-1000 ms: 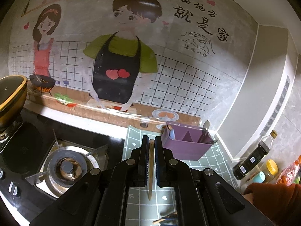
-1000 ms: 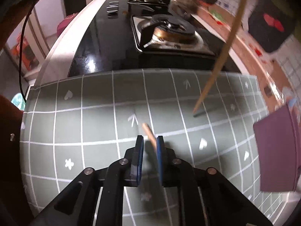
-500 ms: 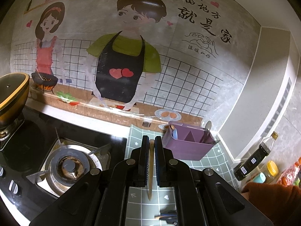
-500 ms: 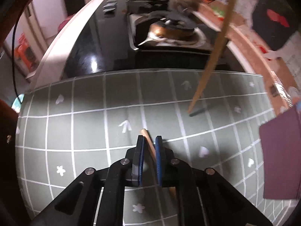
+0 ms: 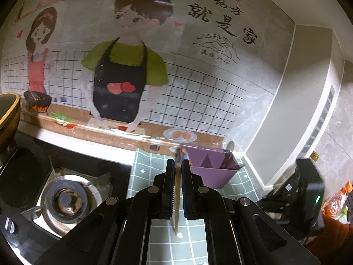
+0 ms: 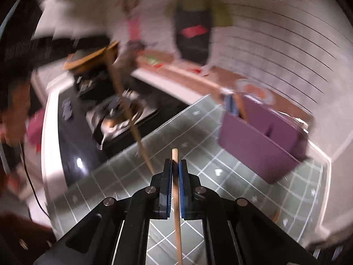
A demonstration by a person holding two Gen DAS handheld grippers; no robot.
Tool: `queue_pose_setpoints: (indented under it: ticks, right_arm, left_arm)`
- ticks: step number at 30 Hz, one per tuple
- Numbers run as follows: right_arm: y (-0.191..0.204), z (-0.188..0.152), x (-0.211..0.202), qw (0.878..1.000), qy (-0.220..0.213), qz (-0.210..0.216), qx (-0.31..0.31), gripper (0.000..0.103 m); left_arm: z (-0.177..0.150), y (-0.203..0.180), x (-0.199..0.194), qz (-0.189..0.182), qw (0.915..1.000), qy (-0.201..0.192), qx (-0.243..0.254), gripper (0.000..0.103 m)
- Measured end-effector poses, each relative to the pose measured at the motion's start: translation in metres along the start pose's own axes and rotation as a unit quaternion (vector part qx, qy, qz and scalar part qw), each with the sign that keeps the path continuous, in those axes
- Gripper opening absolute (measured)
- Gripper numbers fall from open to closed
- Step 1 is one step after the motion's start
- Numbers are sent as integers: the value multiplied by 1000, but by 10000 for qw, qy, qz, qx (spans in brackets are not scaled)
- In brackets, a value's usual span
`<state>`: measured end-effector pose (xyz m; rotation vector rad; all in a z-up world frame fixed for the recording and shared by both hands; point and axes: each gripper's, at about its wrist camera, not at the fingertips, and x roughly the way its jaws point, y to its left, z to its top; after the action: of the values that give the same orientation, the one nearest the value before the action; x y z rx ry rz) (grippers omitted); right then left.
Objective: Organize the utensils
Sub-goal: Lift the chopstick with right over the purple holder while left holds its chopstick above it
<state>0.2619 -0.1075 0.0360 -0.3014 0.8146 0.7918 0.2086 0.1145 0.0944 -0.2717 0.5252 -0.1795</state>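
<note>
In the left wrist view my left gripper (image 5: 177,163) is shut on a wooden chopstick (image 5: 177,201), whose tip hangs over the green tiled mat (image 5: 141,172). The purple utensil holder (image 5: 211,172) stands just beyond, with a spoon (image 5: 230,146) and other utensils in it. The blurred right wrist view shows my right gripper (image 6: 175,163), jaws closing tight, shut on a second chopstick (image 6: 176,201) lifted off the mat (image 6: 220,172). The purple holder (image 6: 260,139) is ahead to its right. The left gripper's chopstick (image 6: 132,121) slants at its left.
A black gas stove with a burner (image 5: 66,198) fills the left, with a gold-rimmed pot (image 5: 8,110) at its far edge. The right gripper's black body (image 5: 306,194) and an orange sleeve (image 5: 331,238) sit at the right, near bottles and the wall corner.
My right gripper closed on the chopstick, lifted it off the mat and rolled round to face the purple holder. My left gripper edged a little closer to the holder.
</note>
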Motion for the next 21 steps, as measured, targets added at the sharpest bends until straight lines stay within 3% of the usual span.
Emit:
queue_pose_setpoints:
  ticks: [8, 12, 16, 21]
  right_arm:
    - [-34, 21, -55, 9919, -809, -376, 902, 5]
    - [-51, 60, -103, 9798, -1492, -781, 1077, 5]
    - [-69, 107, -143, 9620, -2108, -1259, 1190, 5]
    - [-88, 146, -157, 9438, -2460, -1868, 1173, 5]
  left_arm:
    - [19, -35, 12, -297, 9993, 2, 238, 6]
    - [63, -58, 9, -555, 9973, -309, 375, 6]
    - [112, -82, 12, -566, 9932, -766, 670, 6]
    - [150, -95, 39, -583, 9887, -1112, 820, 6]
